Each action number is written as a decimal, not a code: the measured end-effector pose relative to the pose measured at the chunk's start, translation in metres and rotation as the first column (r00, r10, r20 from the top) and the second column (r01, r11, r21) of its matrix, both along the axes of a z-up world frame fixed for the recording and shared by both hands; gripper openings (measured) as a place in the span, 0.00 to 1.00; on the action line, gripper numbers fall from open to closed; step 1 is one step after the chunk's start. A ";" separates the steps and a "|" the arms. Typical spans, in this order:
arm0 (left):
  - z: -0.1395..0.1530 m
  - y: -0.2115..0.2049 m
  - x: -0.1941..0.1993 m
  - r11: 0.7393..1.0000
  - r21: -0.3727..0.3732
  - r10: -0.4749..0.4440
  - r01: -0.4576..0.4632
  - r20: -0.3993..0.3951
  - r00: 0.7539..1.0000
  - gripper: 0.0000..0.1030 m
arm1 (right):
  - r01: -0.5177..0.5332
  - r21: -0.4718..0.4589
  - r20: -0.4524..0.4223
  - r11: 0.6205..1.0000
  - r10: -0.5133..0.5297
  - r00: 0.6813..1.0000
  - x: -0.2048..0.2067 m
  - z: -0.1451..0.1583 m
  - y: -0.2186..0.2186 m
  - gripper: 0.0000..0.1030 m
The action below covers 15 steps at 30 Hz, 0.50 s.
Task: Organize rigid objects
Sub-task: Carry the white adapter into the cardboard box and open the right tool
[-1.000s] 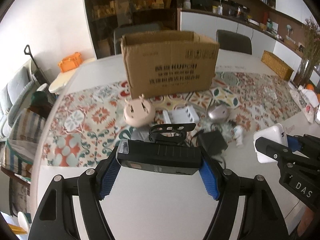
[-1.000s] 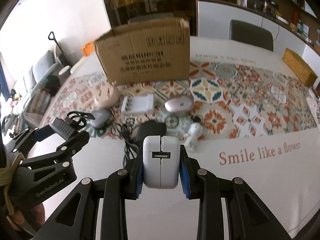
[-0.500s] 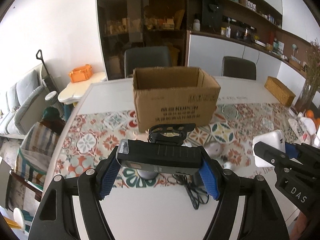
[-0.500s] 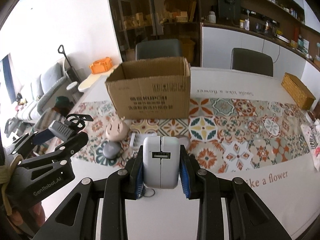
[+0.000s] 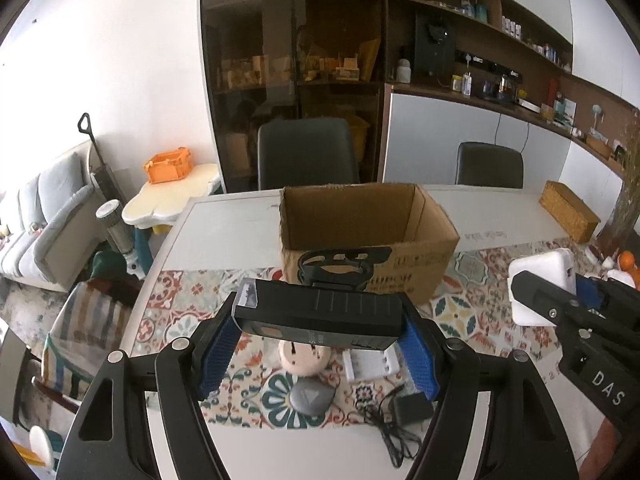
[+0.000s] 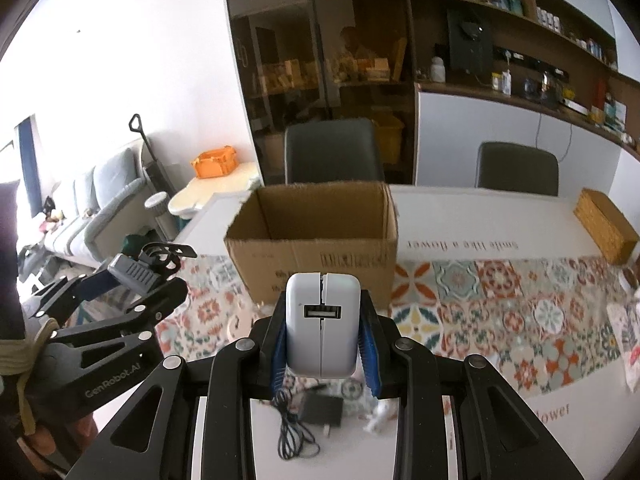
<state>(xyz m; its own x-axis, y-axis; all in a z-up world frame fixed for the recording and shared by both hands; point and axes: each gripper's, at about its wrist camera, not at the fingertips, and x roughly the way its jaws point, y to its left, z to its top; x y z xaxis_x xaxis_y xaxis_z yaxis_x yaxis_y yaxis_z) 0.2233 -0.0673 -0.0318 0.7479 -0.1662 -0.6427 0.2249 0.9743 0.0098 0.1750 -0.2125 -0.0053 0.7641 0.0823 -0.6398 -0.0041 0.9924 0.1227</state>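
Note:
My left gripper [image 5: 318, 330] is shut on a black bike light with a mount [image 5: 320, 314], held crosswise between the blue pads above the table. My right gripper [image 6: 322, 338] is shut on a white USB charger [image 6: 321, 326], its port facing me. An open cardboard box [image 5: 368, 236] stands on the patterned runner ahead of both grippers; its inside shows as empty [image 6: 316, 216]. Each gripper shows in the other's view: the right one with the charger [image 5: 544, 284] at right, the left one with the light [image 6: 132, 272] at left.
On the table below lie a pink round device [image 5: 304, 360], a grey puck [image 5: 312, 396], a white battery holder [image 5: 372, 364] and a black adapter with cable [image 5: 408, 408]. A wicker basket [image 6: 604, 226] sits at the far right. Two dark chairs [image 6: 332, 152] stand behind the table.
Both grippers have risen with their objects, so the table items have dropped lower in view and the box's open top now shows.

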 end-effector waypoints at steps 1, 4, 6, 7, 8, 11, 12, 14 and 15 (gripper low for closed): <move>0.002 0.000 0.006 1.000 -0.002 0.003 -0.003 0.002 1.000 0.71 | -0.002 0.000 0.004 1.000 0.002 1.000 0.003 0.001 0.000 0.30; 0.004 -0.001 0.021 1.000 -0.001 0.003 -0.003 0.003 1.000 0.71 | -0.007 0.007 0.016 1.000 0.007 1.000 0.017 0.006 0.001 0.30; 0.007 -0.002 0.033 1.000 0.000 0.000 0.000 -0.001 1.000 0.71 | -0.009 0.012 0.020 1.000 0.009 1.000 0.026 0.009 0.000 0.30; 0.008 -0.003 0.038 1.000 0.002 -0.003 0.003 -0.004 1.000 0.71 | -0.011 0.016 0.015 1.000 0.011 1.000 0.033 0.010 0.000 0.30; 0.009 -0.004 0.044 1.000 0.005 -0.005 0.005 -0.006 1.000 0.71 | -0.012 0.019 0.011 1.000 0.011 1.000 0.038 0.010 -0.001 0.30; 0.011 -0.009 0.063 1.000 0.015 -0.003 0.003 -0.010 1.000 0.71 | -0.004 0.031 -0.004 1.000 0.004 1.000 0.057 0.011 -0.004 0.30; 0.011 -0.010 0.068 1.000 0.015 -0.006 0.007 -0.014 1.000 0.71 | -0.004 0.032 -0.007 0.999 0.004 1.000 0.062 0.011 -0.004 0.30; 0.011 -0.012 0.079 1.000 0.014 -0.015 0.016 -0.026 1.000 0.71 | -0.006 0.029 -0.014 1.000 0.006 1.000 0.074 0.010 -0.004 0.30; 0.012 -0.014 0.084 1.000 0.014 -0.017 0.018 -0.028 0.999 0.71 | -0.004 0.030 -0.022 1.000 0.005 1.000 0.079 0.010 -0.005 0.30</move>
<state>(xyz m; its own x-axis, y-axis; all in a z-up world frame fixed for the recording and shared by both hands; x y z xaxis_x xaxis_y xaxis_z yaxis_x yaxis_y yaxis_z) 0.3071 -0.0810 -0.0196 0.7267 -0.1700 -0.6656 0.2424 0.9700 0.0169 0.2544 -0.2175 0.0052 0.7495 0.1049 -0.6536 -0.0056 0.9883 0.1522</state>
